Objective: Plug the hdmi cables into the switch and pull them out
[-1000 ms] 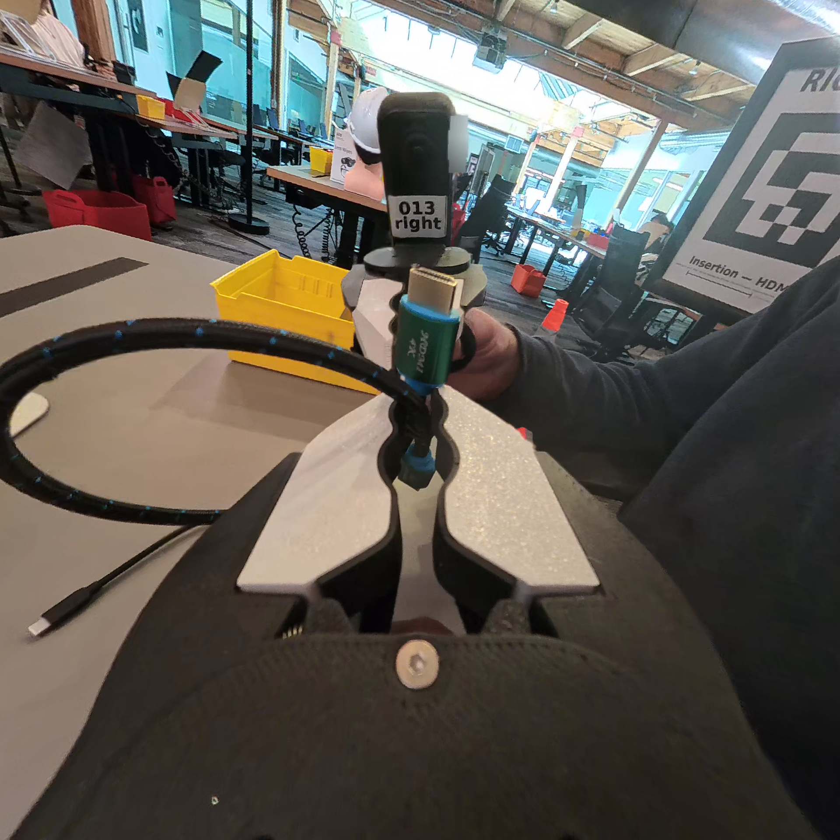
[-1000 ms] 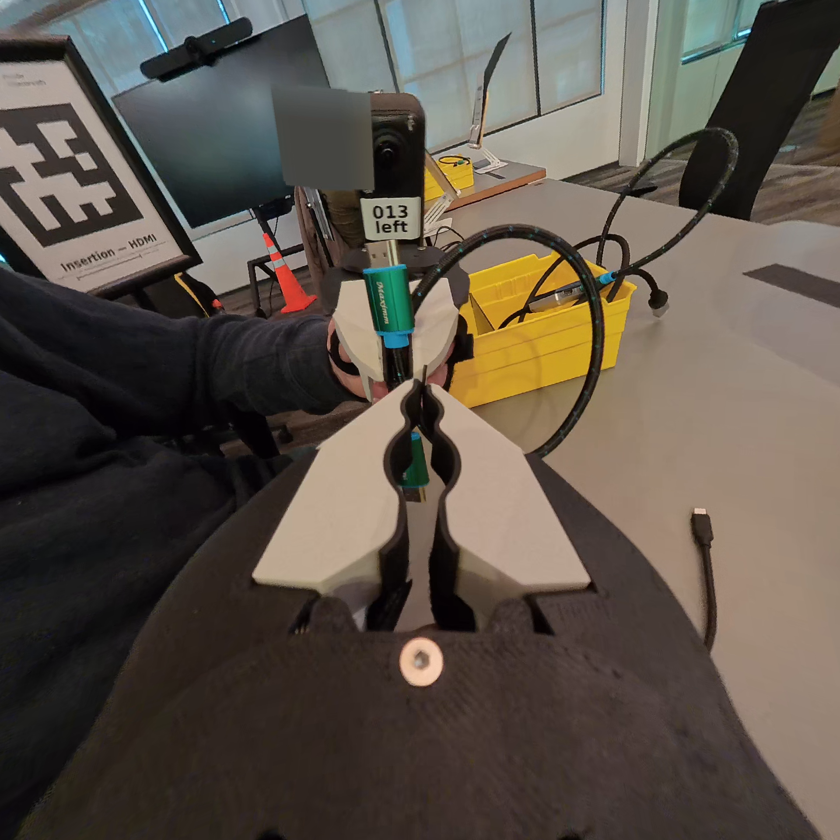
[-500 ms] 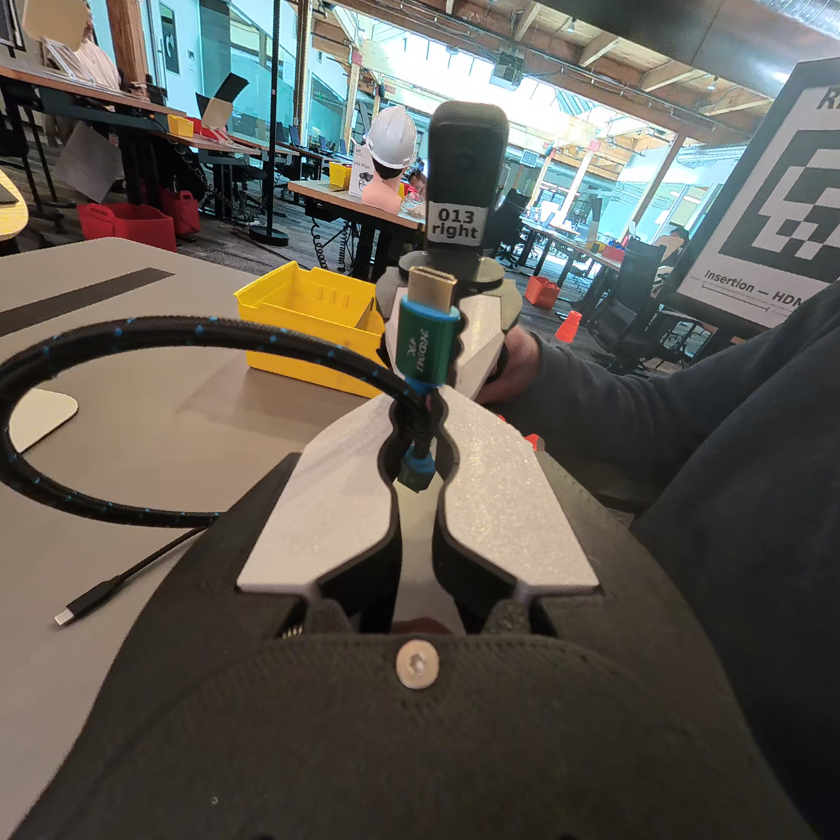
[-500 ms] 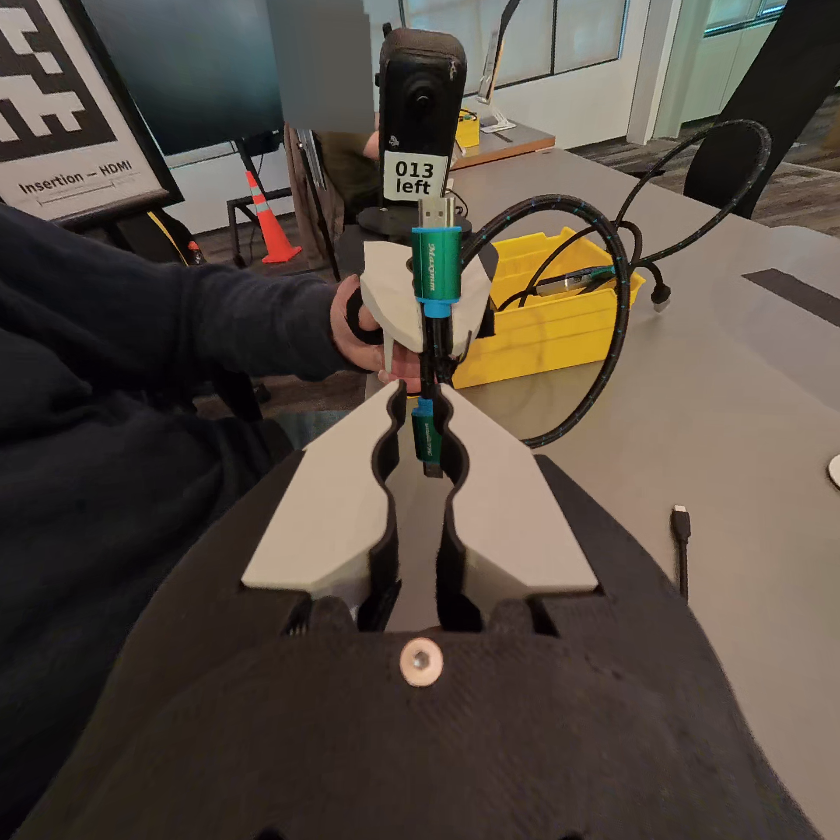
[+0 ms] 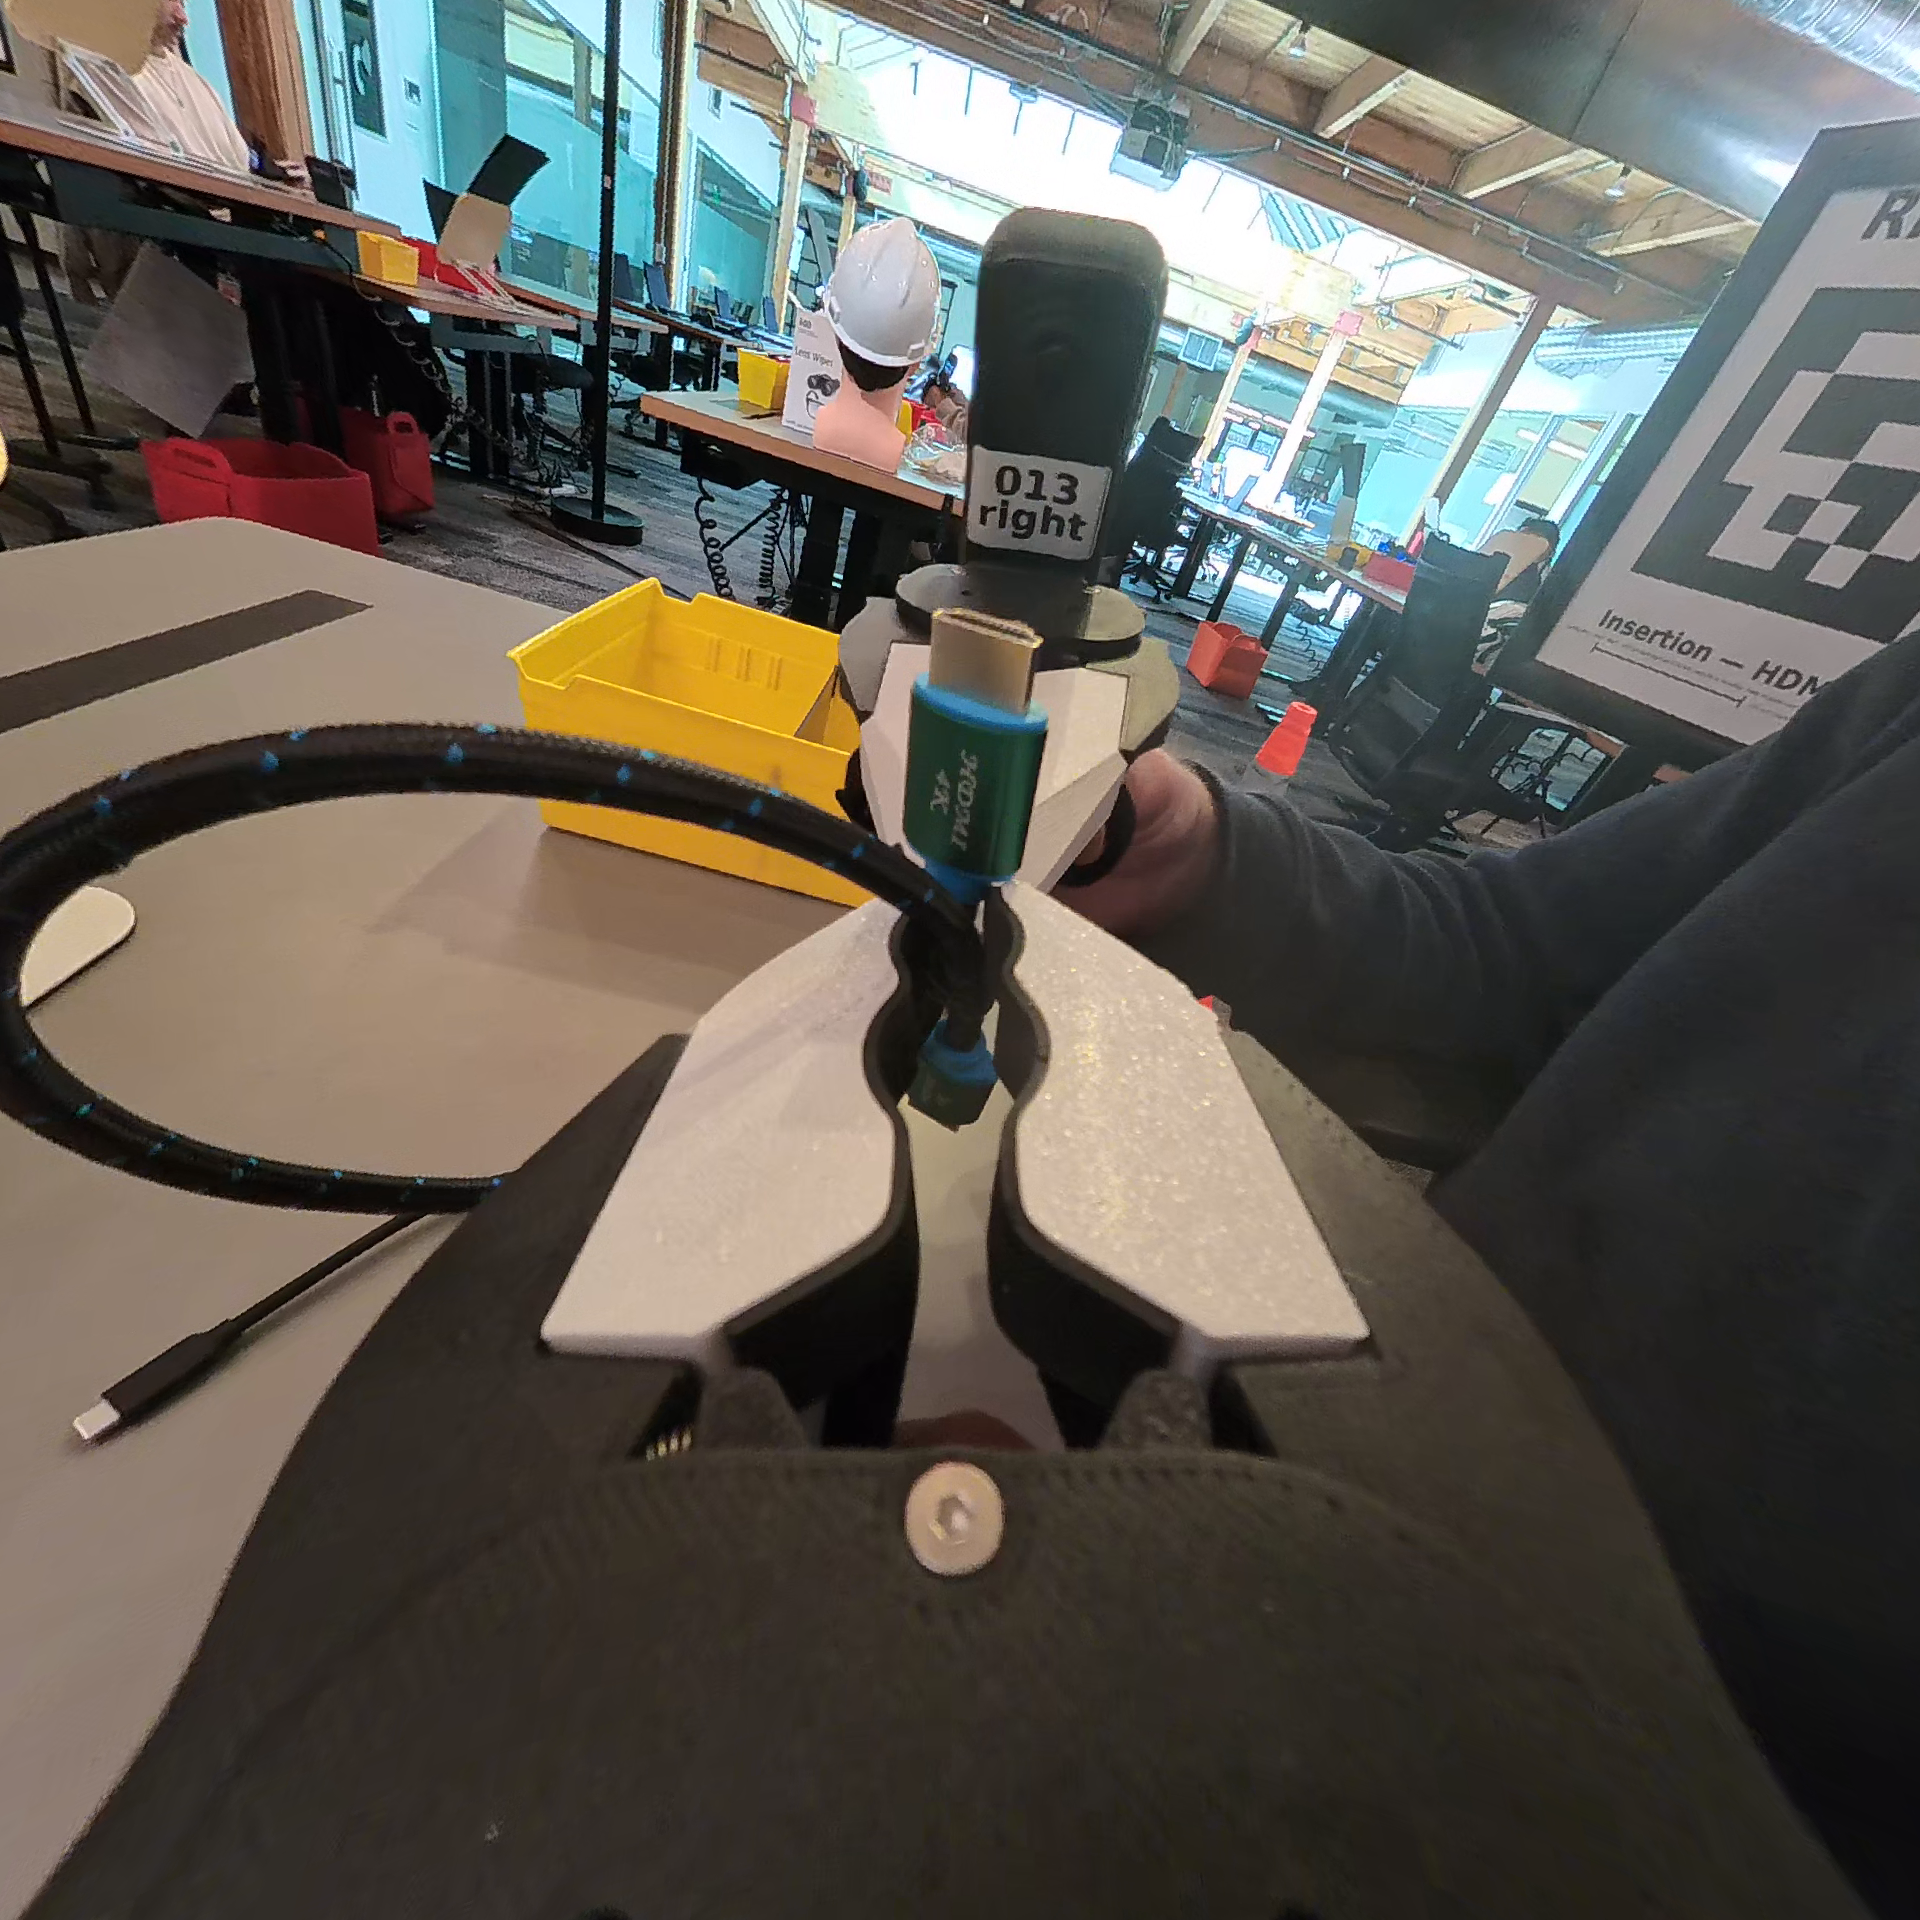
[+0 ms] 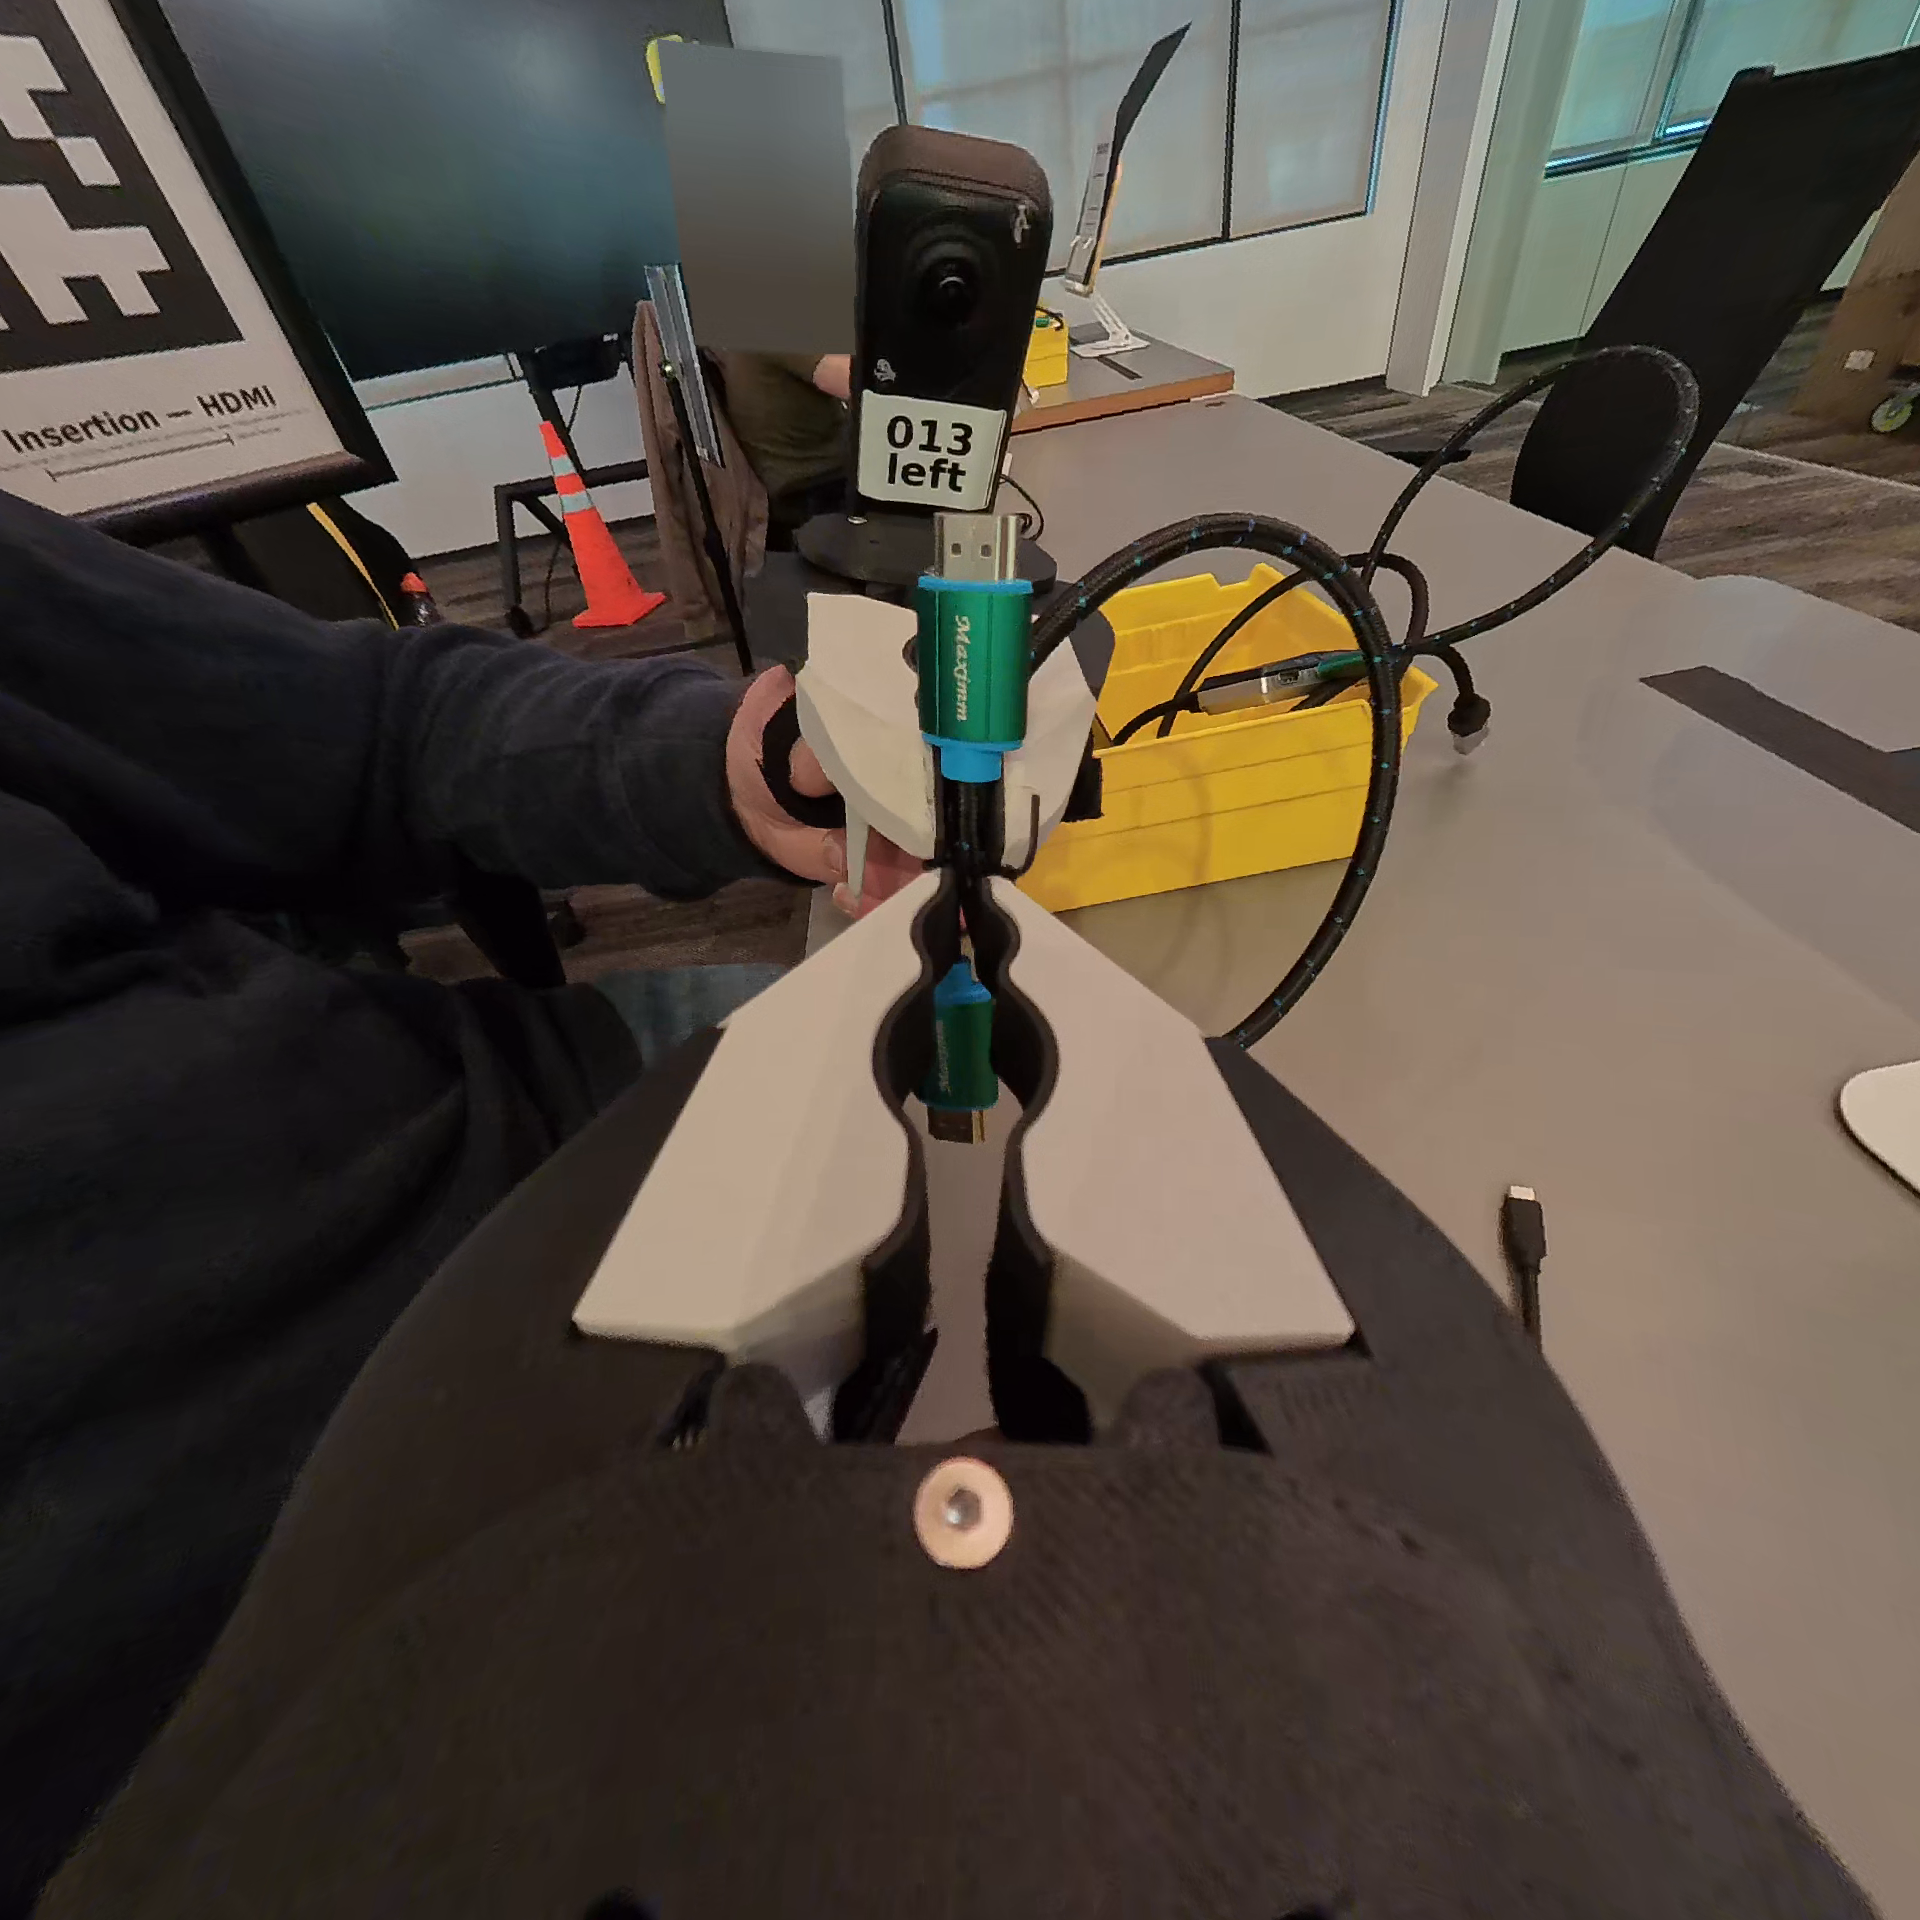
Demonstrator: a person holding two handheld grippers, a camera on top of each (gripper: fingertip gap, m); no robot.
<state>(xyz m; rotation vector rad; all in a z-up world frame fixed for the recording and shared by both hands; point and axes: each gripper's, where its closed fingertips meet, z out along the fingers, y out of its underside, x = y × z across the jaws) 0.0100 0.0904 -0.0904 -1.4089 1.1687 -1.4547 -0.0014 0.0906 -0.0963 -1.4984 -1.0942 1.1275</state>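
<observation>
1. The left gripper (image 5: 951, 914) has its fingers drawn narrow, pinching the braided HDMI cable (image 5: 312, 758) at the very tips. The right gripper (image 6: 961, 883) meets it tip to tip and is pinched down on the same cable.
2. An upright plug (image 5: 971, 758) stands just beyond the fingertips with its metal end up. A second plug (image 5: 951, 1081) hangs in the hollow behind the tips. Whether anything grips that one, I cannot tell.
3. The cable looks light but springy, and its stiff loop bows out to the left fingers' outer side. It will likely twist a plug off line, so the rigid green shell is the better hold.
4. The metal tip probably bends if forced in crooked.
5. A yellow bin (image 6: 1226, 790) sits past the fingertips. A grey device (image 6: 1278, 681) inside it, tangled in leads, may be the switch.
6. Bare table (image 5: 416, 987) lies beside the fingers, apart from a thin loose lead (image 5: 208, 1351). The bin's wall limits a low approach.
</observation>
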